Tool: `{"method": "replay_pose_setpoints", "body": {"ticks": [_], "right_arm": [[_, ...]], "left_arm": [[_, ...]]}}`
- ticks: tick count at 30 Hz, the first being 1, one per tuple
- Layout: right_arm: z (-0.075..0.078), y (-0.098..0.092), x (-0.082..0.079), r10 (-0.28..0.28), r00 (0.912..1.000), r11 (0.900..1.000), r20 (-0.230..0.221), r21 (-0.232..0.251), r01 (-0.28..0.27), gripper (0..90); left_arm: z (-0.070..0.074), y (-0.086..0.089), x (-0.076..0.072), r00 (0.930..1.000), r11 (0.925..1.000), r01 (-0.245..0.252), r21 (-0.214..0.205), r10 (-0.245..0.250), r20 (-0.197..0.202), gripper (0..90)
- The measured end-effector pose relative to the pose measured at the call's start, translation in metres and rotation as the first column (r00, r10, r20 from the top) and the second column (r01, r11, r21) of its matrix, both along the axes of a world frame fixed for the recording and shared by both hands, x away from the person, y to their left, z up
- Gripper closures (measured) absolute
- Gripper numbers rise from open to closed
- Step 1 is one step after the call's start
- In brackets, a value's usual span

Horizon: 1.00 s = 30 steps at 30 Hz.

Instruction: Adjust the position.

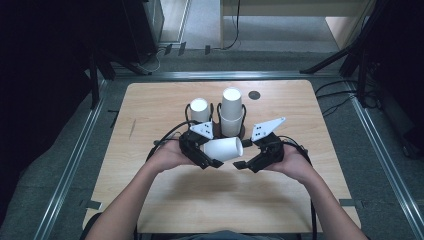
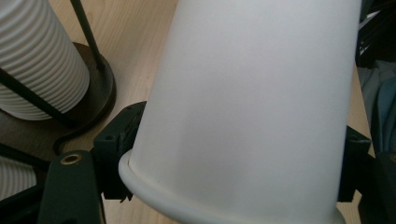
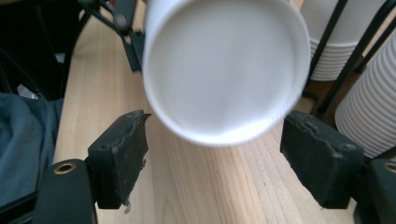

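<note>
While the left gripper (image 1: 206, 156) clamps its jaws on the plain white paper cup (image 1: 224, 148) near its rolled rim, I have that cup lying on its side above the middle of the pale wooden table (image 1: 150, 110), its closed base turned toward the right gripper (image 1: 250, 161). In the left gripper view the cup's wall (image 2: 252, 102) sits pinched between both black pads. In the right gripper view the round base (image 3: 224, 70) floats ahead of the jaws, which stand wide apart with bare wood between the pads; nothing is held there.

As I judge it, one cup has been pulled free of a stack and now rests in a single grip, so the separating part looks done. What remains, I think, is to carry it somewhere and set it down (where, I cannot tell from these pictures).

Behind the grippers stand two black wire cup holders on dark round bases. The right-hand holder (image 1: 243, 131) keeps a tall stack of ribbed white cups (image 1: 232, 112), nested upside down. The left-hand holder (image 1: 188, 114) keeps a shorter stack (image 1: 199, 110). Whether the held cup contains anything I cannot say, since its mouth faces away from every camera.
</note>
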State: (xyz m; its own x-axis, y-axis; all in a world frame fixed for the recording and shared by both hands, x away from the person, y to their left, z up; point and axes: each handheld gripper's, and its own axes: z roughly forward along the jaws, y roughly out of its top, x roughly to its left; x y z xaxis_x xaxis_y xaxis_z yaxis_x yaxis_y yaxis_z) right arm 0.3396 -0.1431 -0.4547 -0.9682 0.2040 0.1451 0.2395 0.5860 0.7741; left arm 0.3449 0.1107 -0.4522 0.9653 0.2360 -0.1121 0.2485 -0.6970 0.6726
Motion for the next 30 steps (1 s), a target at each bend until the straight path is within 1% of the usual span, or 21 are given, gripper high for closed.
{"method": "replay_pose_setpoints", "body": {"ticks": [1,4,5,6,7,8,10,11,13,16,19,25,30], "right_arm": [[0.000,0.000,0.000,-0.002,1.0000,1.0000,-0.003,-0.006,0.002,23.2],[-0.001,-0.001,0.001,-0.013,0.9999,0.9998,-0.004,-0.015,0.013,23.2],[-0.002,-0.001,0.002,-0.021,0.9998,0.9995,-0.004,-0.024,0.021,23.2],[-0.002,-0.001,0.002,-0.021,0.9998,0.9995,-0.004,-0.024,0.021,23.2],[-0.003,0.000,0.002,-0.025,0.9997,0.9992,-0.005,-0.033,0.025,23.2],[-0.004,0.000,0.003,-0.028,0.9996,0.9989,0.002,-0.038,0.028,23.2],[-0.004,0.000,0.003,-0.030,0.9995,0.9987,0.003,-0.041,0.031,23.2],[-0.005,0.000,0.004,-0.036,0.9993,0.9985,0.003,-0.042,0.036,23.2],[-0.005,0.000,0.004,-0.044,0.9990,0.9981,-0.001,-0.043,0.044,23.2],[-0.005,0.000,0.005,-0.045,0.9990,0.9979,0.004,-0.045,0.046,23.2],[-0.006,0.000,0.005,-0.047,0.9988,0.9977,0.010,-0.049,0.048,23.2],[-0.007,0.003,0.006,-0.049,0.9987,0.9969,0.016,-0.060,0.050,23.2],[-0.009,0.005,0.005,-0.036,0.9992,0.9969,0.018,-0.070,0.037,23.2]], "left_arm": [[0.001,0.001,0.001,1.0000,0.9999,-0.003,0.010,0.003,0.006,23.2],[0.003,0.004,0.004,0.9998,0.9995,-0.019,0.025,0.019,0.006,23.2],[0.003,0.004,0.005,0.9998,0.9991,-0.019,0.039,0.019,-0.002,23.2],[0.004,0.004,0.006,0.9998,0.9983,-0.022,0.054,0.022,0.002,23.2],[0.004,0.004,0.007,0.9998,0.9973,-0.022,0.070,0.022,0.001,23.2],[0.005,0.004,0.007,0.9998,0.9970,-0.020,0.075,0.020,0.004,23.2],[0.006,0.004,0.008,0.9999,0.9966,-0.016,0.080,0.016,0.001,23.2],[0.006,0.003,0.009,0.9999,0.9957,-0.015,0.092,0.014,0.010,23.2],[0.005,0.001,0.010,0.9999,0.9945,-0.011,0.104,0.011,0.004,23.1],[0.003,-0.002,0.012,0.9999,0.9901,-0.005,0.140,0.004,0.010,23.1],[-0.001,-0.007,0.013,1.0000,0.9875,0.003,0.157,-0.003,-0.002,23.1],[-0.008,-0.014,0.013,0.9995,0.9775,0.032,0.209,-0.031,-0.009,23.0],[-0.013,-0.020,0.012,0.9989,0.9729,0.047,0.227,-0.044,-0.016,22.9]]}}
